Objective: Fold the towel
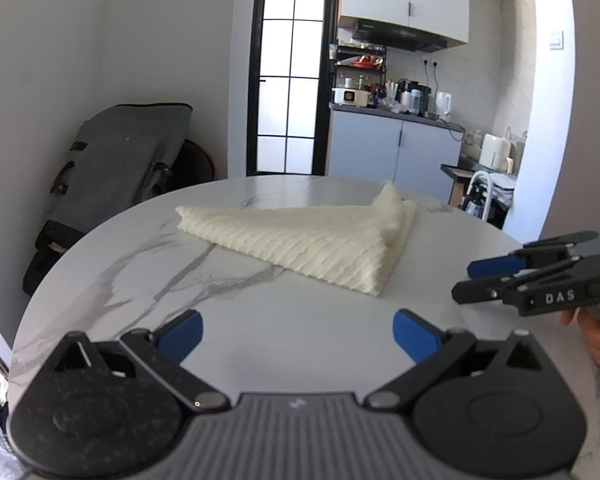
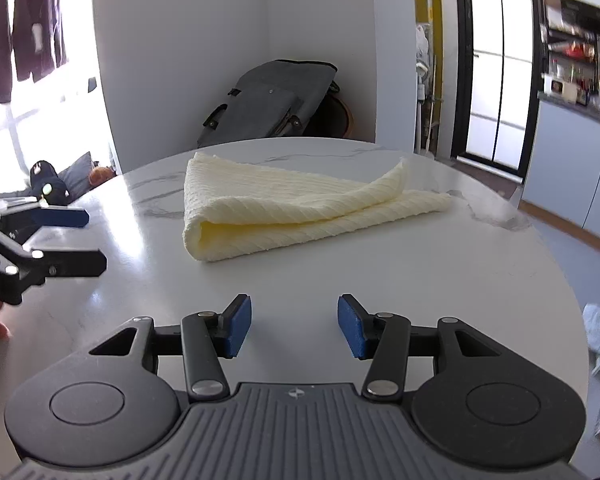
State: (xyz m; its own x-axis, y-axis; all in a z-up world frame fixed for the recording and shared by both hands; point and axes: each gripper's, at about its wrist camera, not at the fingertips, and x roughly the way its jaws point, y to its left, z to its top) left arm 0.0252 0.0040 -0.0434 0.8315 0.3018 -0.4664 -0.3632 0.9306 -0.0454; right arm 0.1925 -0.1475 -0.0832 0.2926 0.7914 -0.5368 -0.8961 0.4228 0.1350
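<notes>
A cream ribbed towel [image 1: 300, 240] lies folded into a triangle on the round white marble table [image 1: 260, 320]. In the right wrist view the towel [image 2: 292, 208] shows its folded edge toward me, with one upper corner lifted. My left gripper [image 1: 296, 336] is open and empty, held above the table short of the towel. My right gripper [image 2: 294, 326] is open and empty, also short of the towel. The right gripper shows at the right of the left wrist view [image 1: 472, 280], and the left gripper at the left of the right wrist view [image 2: 92, 240]. Neither touches the towel.
A grey bag [image 1: 116, 168] leans on the wall behind the table. A black-framed glass door [image 1: 288, 80] and a kitchen counter with appliances [image 1: 396, 112] lie beyond. The table edge [image 2: 560, 280] curves off at the right.
</notes>
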